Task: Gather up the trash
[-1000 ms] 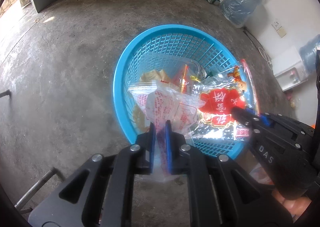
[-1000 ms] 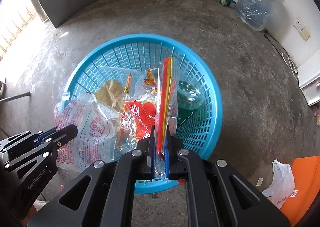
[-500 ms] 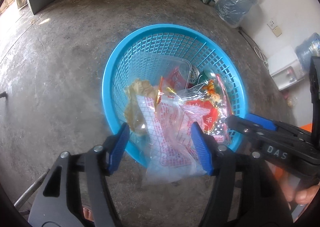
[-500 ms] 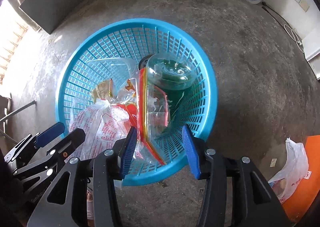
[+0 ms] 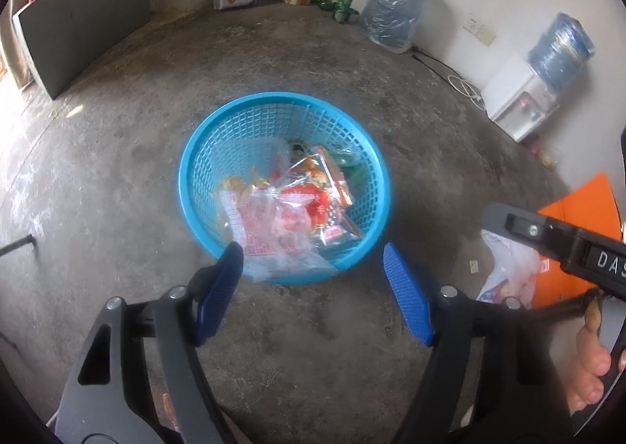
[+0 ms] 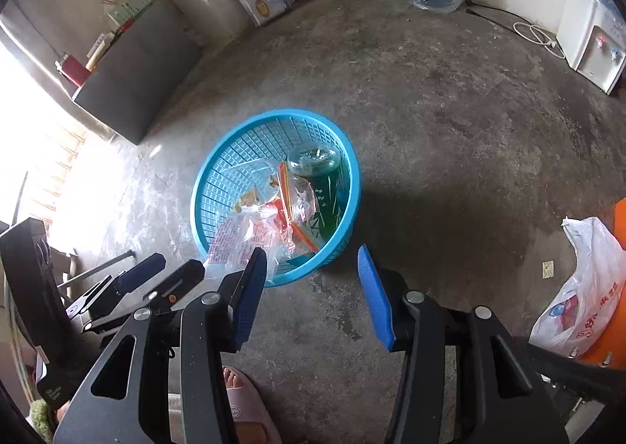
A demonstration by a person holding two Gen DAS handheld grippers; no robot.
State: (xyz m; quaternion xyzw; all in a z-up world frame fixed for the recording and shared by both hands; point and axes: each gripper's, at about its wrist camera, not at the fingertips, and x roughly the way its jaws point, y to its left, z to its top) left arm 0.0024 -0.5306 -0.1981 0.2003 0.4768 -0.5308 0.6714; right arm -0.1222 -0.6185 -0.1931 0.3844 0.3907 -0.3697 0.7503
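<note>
**Both grippers empty above the basket**

The left gripper [image 5: 311,268] had just been opening; its jaws stood apart with nothing between them. The trash bags [image 5: 289,217] lay in the blue basket [image 5: 187,186], one draped over the near rim. The right gripper [image 6: 311,268] had likewise been opening and held nothing. Only the right wrist view showed the green bottle [image 6: 324,186] plainly, and a slippered foot [image 6: 244,401].

Blue plastic lattice basket [image 5: 203,154], glossy. Clear crinkly plastic wrappers [image 5: 289,217] inside, shiny. Rough matt concrete floor [image 5: 117,178]. White plastic bag [image 6: 583,279] at 3 o'clock, w/ red print.
</note>
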